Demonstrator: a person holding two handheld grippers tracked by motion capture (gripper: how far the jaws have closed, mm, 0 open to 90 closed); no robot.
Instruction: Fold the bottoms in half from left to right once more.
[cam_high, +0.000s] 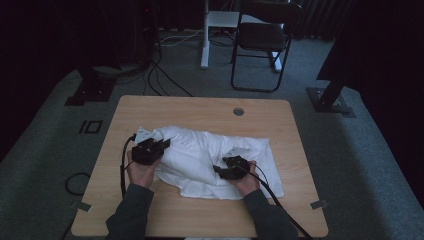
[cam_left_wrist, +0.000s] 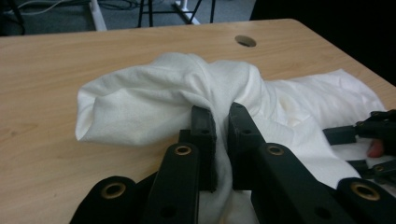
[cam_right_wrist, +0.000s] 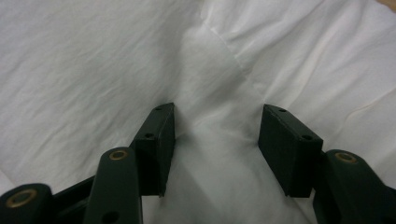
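On the wooden table (cam_high: 200, 107) lies a rumpled white cloth (cam_high: 210, 150); the left gripper (cam_left_wrist: 220, 123) pinches a fold (likely to lift it), while the right gripper (cam_right_wrist: 215, 135) straddles a ridge, jaws apart, ready to clamp.

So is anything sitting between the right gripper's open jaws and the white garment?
Nothing visible. The right gripper has its jaws apart directly over a raised fold of the white garment, with no other object between them.
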